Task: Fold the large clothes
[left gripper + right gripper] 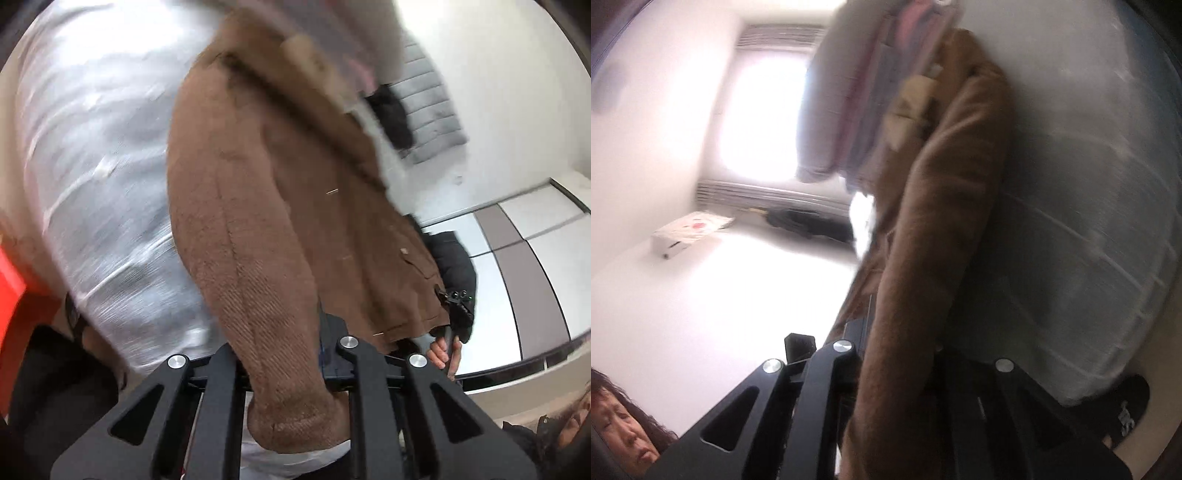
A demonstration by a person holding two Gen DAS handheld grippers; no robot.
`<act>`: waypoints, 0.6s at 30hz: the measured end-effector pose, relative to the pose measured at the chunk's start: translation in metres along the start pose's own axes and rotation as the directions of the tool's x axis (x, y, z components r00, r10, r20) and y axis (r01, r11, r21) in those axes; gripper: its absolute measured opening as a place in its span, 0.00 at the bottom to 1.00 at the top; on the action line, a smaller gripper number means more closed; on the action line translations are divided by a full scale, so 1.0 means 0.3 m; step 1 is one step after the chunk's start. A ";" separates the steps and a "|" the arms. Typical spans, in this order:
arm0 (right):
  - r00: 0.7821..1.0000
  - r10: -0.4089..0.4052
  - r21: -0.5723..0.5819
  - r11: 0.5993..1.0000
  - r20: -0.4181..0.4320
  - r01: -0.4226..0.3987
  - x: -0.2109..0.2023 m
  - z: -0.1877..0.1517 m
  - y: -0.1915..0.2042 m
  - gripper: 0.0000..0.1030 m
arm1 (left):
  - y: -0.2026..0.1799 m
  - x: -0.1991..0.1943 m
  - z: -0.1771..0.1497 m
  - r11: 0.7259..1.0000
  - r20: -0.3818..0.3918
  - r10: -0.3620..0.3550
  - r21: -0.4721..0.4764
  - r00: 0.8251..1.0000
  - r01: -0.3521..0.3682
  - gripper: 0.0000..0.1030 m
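Note:
A brown fleece coat [266,206] hangs stretched over a bed wrapped in shiny plastic [92,166]. One sleeve end runs straight into my left gripper [288,373], which is shut on it. In the right wrist view the coat [945,206] runs as a thick roll into my right gripper [894,369], which is shut on that fabric. The left wrist view also shows the right gripper [458,299] at the coat's far lower edge, held by a hand [443,354] in a black sleeve. Both sets of fingertips are buried in fabric.
Grey and pink clothes [849,92] lie piled past the coat. A grey quilted garment [428,122] and a black one [391,114] lie on the white floor. A red object [11,280] is at the left edge. A white box [687,232] sits below a bright window [761,118].

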State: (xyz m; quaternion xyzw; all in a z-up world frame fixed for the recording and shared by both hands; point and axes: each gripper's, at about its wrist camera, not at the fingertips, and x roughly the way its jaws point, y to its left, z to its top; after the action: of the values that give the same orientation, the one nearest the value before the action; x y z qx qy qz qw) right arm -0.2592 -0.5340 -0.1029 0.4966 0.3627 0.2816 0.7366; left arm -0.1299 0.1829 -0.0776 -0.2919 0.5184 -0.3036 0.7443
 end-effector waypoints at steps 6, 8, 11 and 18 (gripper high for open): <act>0.998 0.054 -0.027 0.998 0.024 -0.053 -0.042 -0.047 0.099 0.09 | -0.171 -0.109 -0.009 0.997 0.070 -0.051 0.064 0.996 0.046 0.09; 0.997 0.069 -0.036 0.997 0.025 -0.068 -0.088 -0.061 0.111 0.09 | -0.213 -0.152 -0.050 0.993 0.073 -0.079 0.094 0.994 0.072 0.09; 0.996 0.075 -0.044 0.996 0.050 -0.073 -0.163 -0.106 0.130 0.09 | -0.257 -0.207 -0.108 0.989 0.077 -0.089 0.126 0.993 0.079 0.09; 0.998 0.033 0.002 0.999 0.061 -0.033 -0.320 -0.233 0.095 0.09 | -0.115 -0.280 -0.303 0.996 0.025 -0.073 0.048 0.997 0.072 0.11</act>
State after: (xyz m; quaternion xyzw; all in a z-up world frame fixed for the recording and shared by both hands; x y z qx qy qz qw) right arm -0.3730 -0.5617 -0.0689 0.5122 0.3323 0.2779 0.7416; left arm -0.2447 0.2132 -0.0285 -0.2970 0.4900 -0.3386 0.7464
